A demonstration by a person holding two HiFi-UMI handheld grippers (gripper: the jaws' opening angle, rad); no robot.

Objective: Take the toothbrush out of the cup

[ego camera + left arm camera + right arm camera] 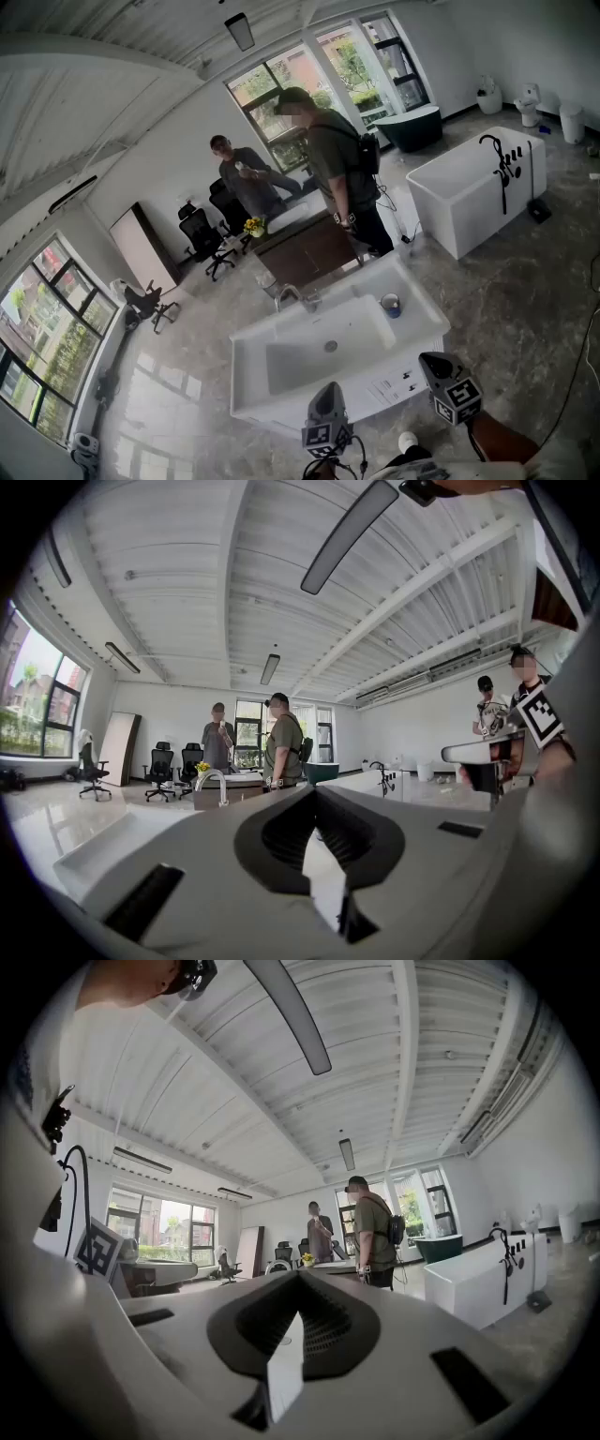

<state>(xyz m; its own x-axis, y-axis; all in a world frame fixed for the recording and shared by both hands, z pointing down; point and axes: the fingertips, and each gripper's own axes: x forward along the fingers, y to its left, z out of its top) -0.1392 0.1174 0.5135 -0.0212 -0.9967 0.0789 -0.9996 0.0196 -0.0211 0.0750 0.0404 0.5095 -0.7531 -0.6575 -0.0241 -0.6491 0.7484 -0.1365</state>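
Observation:
A small blue and white cup [390, 304] stands on the white vanity [412, 330], to the right of the basin. The toothbrush is too small to make out in it. My left gripper [328, 392] is held in front of the vanity's near edge, jaws together and empty. To its right, my right gripper [434, 363] hovers over the vanity's near right corner, also shut on nothing. Both point level toward the room. In the left gripper view the jaws [317, 808] meet with only a slit between them. The right gripper [298, 1288] looks the same in its own view.
A curved faucet [286, 296] rises behind the basin. Two people [333, 169] stand beyond the vanity by a dark cabinet [309, 251] with yellow flowers [253, 225]. A white bathtub [469, 187] stands at the right, office chairs [202, 234] at the left. A paper sheet [394, 384] lies on the vanity front.

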